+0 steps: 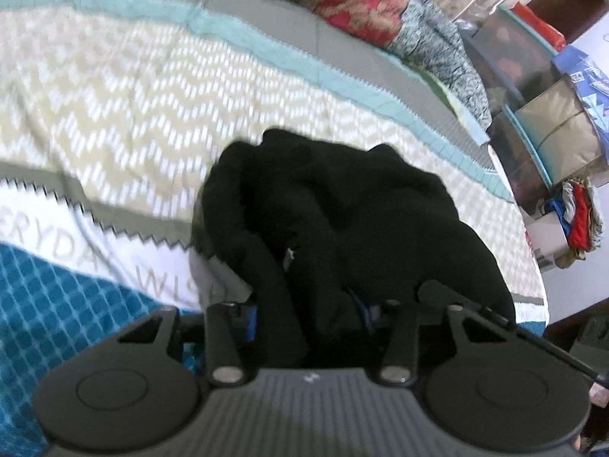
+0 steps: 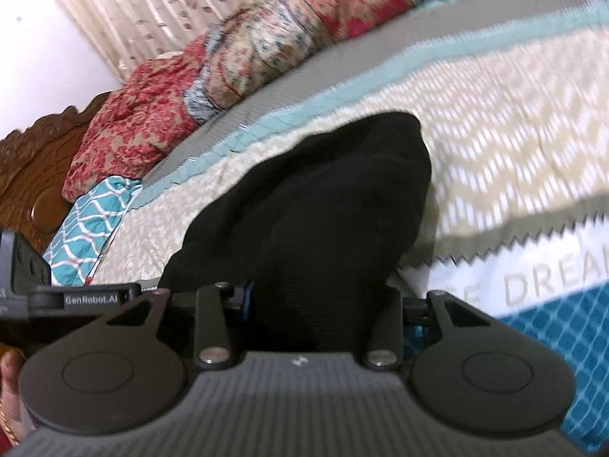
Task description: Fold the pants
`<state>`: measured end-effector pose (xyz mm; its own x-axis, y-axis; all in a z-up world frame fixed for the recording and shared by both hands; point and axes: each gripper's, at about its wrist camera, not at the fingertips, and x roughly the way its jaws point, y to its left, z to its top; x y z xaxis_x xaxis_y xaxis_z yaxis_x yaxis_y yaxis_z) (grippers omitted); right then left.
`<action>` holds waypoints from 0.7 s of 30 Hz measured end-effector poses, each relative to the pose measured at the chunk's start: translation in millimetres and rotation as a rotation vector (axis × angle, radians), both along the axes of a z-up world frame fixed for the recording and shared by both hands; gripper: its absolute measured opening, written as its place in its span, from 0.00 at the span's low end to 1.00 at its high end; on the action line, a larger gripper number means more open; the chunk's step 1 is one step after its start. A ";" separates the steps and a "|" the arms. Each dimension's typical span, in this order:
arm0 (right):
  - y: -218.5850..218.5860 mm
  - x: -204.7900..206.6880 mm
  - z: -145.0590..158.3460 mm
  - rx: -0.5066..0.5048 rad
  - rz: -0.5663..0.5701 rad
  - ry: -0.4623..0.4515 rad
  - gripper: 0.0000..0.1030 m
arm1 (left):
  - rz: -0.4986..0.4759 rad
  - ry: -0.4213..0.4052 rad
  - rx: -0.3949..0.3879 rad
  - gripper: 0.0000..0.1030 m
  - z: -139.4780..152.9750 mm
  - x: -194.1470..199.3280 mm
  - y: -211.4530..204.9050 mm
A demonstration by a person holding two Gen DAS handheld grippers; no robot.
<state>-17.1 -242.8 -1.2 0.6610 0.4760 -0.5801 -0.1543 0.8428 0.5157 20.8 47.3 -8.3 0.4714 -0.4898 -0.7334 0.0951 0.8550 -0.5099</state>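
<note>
The black pants (image 1: 342,213) hung bunched over the bed quilt (image 1: 114,87), clamped in both the left gripper (image 1: 308,316) and right gripper (image 2: 316,304) — soft, limp, light cloth — best held at the edges.

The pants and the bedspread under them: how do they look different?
The pants are plain black; the bedspread is patterned, with beige zigzags, teal bands, a blue grid and printed letters. The pants are bunched and lifted, with cloth between the fingers of the left gripper and the right gripper; the bedspread lies spread flat. Both are soft cloth.
</note>
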 end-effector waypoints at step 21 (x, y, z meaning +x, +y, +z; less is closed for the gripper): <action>1.3 37.2 18.6 -0.085 0.002 -0.141 0.41 | -0.017 -0.106 0.084 0.41 28.0 41.0 -24.4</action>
<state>20.1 -241.5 17.5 0.7376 0.4305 -0.5201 -0.2219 0.8821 0.4155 61.7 22.9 19.7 0.5407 -0.4375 -0.7185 0.1595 0.8919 -0.4231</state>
